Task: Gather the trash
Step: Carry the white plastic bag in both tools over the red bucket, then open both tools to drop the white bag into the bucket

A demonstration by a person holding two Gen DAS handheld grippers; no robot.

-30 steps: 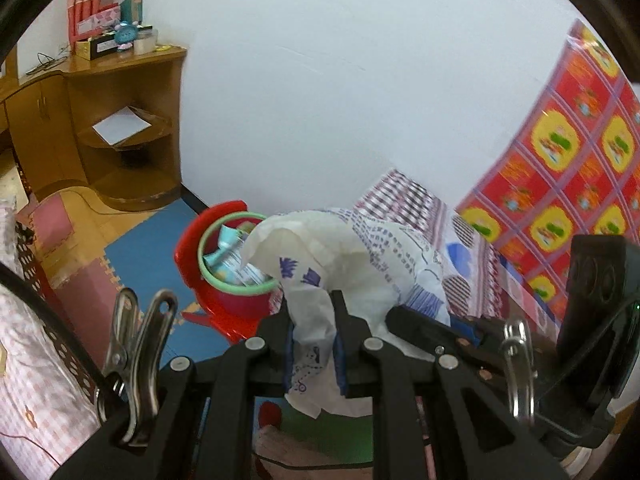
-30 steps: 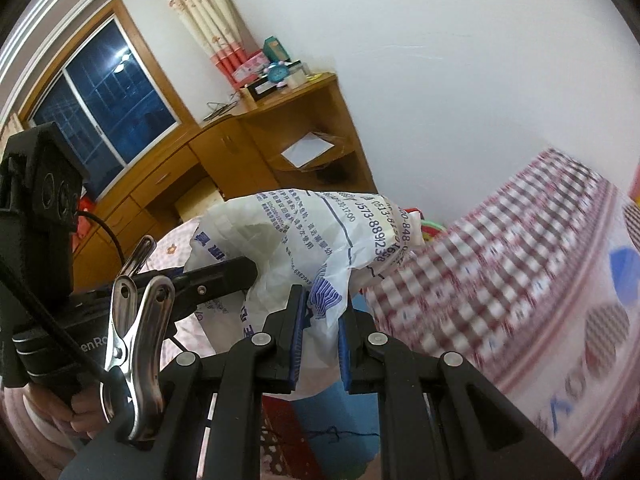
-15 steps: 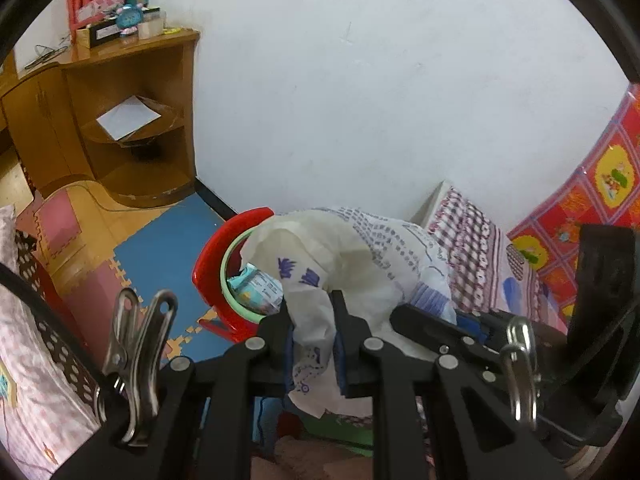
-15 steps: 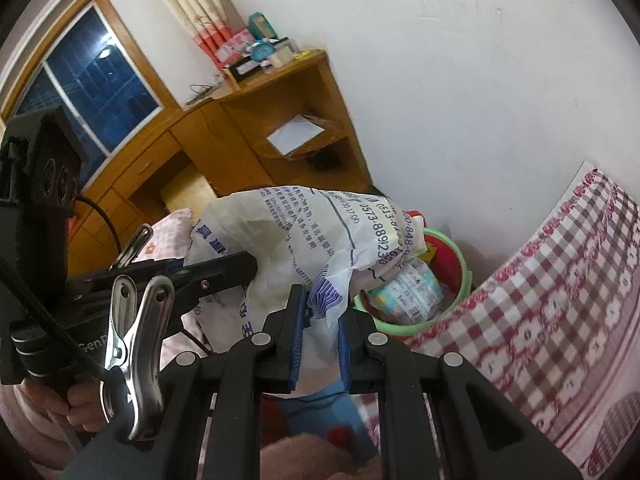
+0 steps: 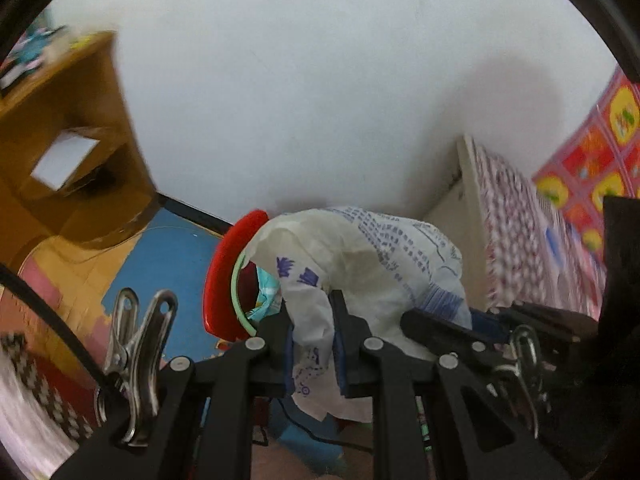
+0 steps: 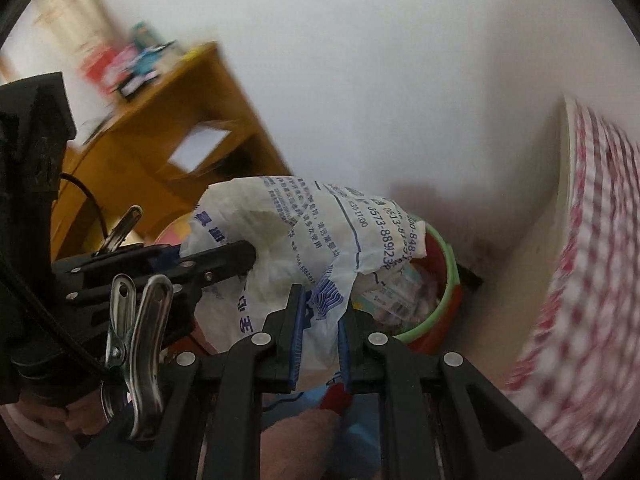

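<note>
A white plastic bag [image 5: 360, 264] with blue print hangs between both grippers. My left gripper [image 5: 312, 332] is shut on one edge of the bag. My right gripper [image 6: 322, 320] is shut on the bag's [image 6: 296, 240] other edge, and reaches in from the right [image 5: 448, 330] in the left wrist view. Just beyond and below the bag stands a red bin with a green rim [image 6: 446, 280], holding packets and wrappers [image 6: 396, 296]. In the left wrist view the bin [image 5: 236, 276] shows at the bag's left side, mostly hidden by it.
A wooden corner desk with shelves [image 5: 68, 152] stands at the left against the white wall. A bed with a red-checked sheet [image 6: 592, 264] runs along the right. Blue and pink foam mats [image 5: 168, 264] cover the floor near the bin. A hand [image 6: 64, 412] holds the left gripper.
Both grippers have moved with the bag down and toward the bin by the wall; the bin now sits close under the bag, and the desk has slid off to the left.
</note>
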